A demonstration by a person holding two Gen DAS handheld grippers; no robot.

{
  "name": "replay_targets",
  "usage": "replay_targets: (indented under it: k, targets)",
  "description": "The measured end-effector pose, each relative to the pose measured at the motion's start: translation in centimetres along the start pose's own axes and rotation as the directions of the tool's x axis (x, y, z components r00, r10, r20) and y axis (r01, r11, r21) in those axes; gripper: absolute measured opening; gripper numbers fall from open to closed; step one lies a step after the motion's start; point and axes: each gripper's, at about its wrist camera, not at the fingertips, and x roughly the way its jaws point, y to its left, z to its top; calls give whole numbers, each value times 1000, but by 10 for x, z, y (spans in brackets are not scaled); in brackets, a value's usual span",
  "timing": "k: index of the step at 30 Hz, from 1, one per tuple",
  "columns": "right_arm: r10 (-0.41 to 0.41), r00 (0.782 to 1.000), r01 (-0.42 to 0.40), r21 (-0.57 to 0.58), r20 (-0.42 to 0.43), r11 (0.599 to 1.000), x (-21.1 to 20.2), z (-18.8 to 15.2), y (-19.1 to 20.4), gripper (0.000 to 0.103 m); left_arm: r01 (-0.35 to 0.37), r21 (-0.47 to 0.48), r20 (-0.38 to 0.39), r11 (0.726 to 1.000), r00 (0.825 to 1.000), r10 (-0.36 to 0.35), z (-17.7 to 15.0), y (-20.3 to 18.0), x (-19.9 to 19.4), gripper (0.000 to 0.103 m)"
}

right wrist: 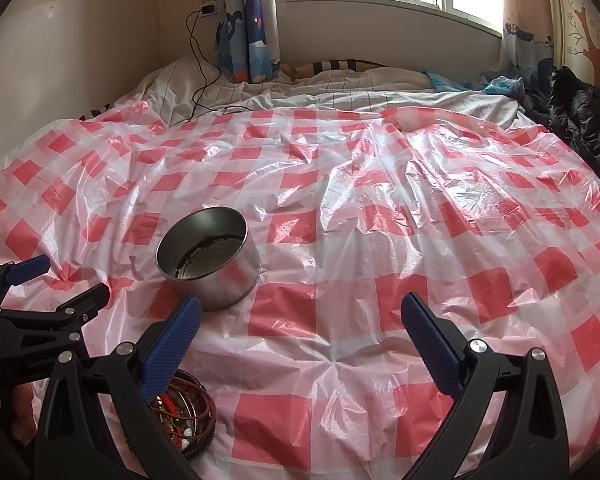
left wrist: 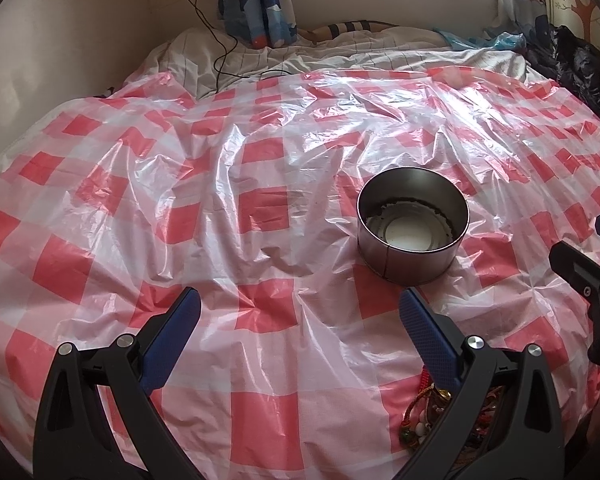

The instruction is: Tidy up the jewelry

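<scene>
**Nothing sorted yet: tin bare, jewelry in a heap**

The task looks barely begun. The tin stands upright on the checked sheet, and as far as either view shows, it holds no jewelry; only its pale bottom is visible inside. The jewelry, a tangle of bangles, red cord and beads, lies in one pile on the sheet near the front edge, apart from the tin and partly hidden behind the gripper fingers. The left gripper hangs over the sheet with its jaws spread wide and nothing between them. The right gripper is likewise wide and carries nothing. By my judgement, every piece remains to be picked up and placed.
</scene>
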Motion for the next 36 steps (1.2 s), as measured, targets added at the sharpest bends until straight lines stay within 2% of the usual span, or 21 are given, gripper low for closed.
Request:
replay_targets:
  k: [4, 10, 14, 21, 24, 28, 31, 34, 36]
  targets:
    - [0, 1000, 0, -3, -3, 1000, 1, -4, 1, 96, 23, 7, -1, 1000, 1000, -23, 0, 0, -1, 95]
    - [2, 1000, -2, -2, -24, 1000, -6, -14, -2, 96, 131, -25, -38, 991, 991, -131, 0, 6, 1, 95]
    - [13, 998, -13, 3, -60, 1000, -8, -21, -7, 96, 166, 12, -44, 986, 985, -165, -3, -3, 1, 95]
    - [-9, 995, 9, -3, -97, 1000, -6, -26, -10, 96, 289, 39, -90, 956, 954, -285, -8, -20, 2, 95]
    - [-8, 993, 9, 8, -115, 1000, -6, -31, -13, 96, 299, 77, -77, 951, 953, -294, -11, -27, -1, 95]
    - [-7, 992, 12, 35, -125, 999, -5, -33, -19, 96, 316, 177, -33, 932, 949, -315, -18, -42, -17, 96]
    - [36, 991, -26, 75, -133, 997, -5, -33, -23, 96, 318, 247, -8, 916, 945, -326, -23, -49, -27, 95]
    - [68, 986, -52, 103, -154, 993, -2, -33, -25, 96, 345, 259, -6, 902, 935, -356, -26, -48, -29, 94]
    - [100, 984, -85, 103, -149, 991, -2, -32, -23, 96, 336, 262, 8, 905, 937, -350, -25, -44, -31, 92]
